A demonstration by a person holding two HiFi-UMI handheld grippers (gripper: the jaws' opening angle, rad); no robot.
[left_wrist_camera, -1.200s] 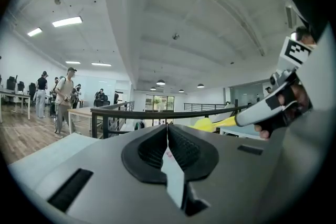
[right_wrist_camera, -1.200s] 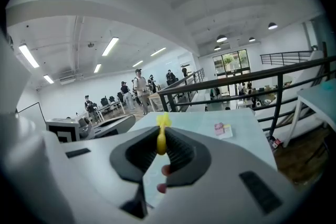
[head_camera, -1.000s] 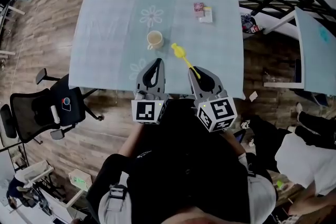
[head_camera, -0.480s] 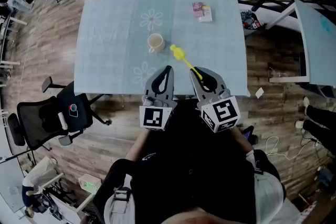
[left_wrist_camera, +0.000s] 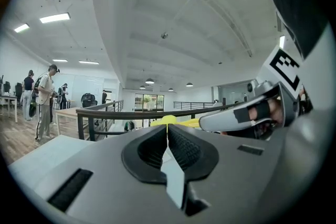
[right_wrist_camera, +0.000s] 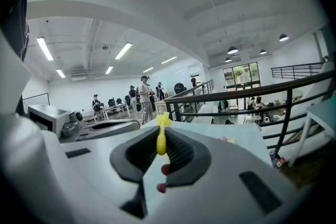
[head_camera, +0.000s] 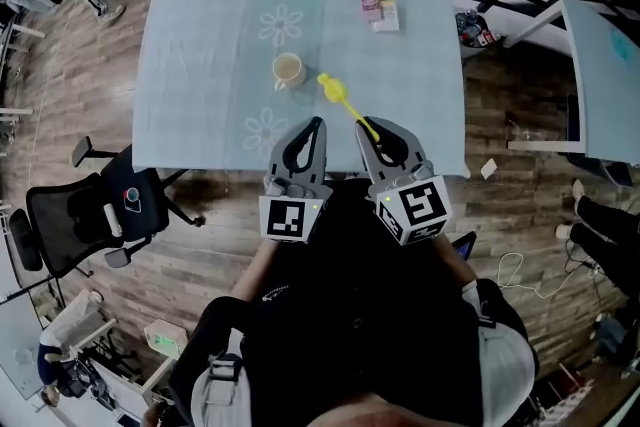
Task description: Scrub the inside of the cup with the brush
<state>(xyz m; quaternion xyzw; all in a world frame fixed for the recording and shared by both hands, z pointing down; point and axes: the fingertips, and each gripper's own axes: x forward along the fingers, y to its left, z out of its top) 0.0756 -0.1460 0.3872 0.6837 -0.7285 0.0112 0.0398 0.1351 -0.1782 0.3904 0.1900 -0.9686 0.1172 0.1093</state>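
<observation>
Clamped in the right claw (head_camera: 370, 131) is the thin handle of the yellow brush (head_camera: 338, 98). The left claw (head_camera: 317, 125) is shut tight, with nothing held. Farther out, the cup (head_camera: 288, 69) is stood upright on the table (head_camera: 190, 65), just beside the brush head. The brush should be tipped down and slid straight into the cup, and the cup may need to be steadied.

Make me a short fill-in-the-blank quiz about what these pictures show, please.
1. The right gripper is shut on the handle of the ____ brush.
2. The left gripper has its jaws shut and holds ____.
3. In the head view, the cup stands on the table to the ____ of the brush's head.

Missing words: yellow; nothing; left
</observation>
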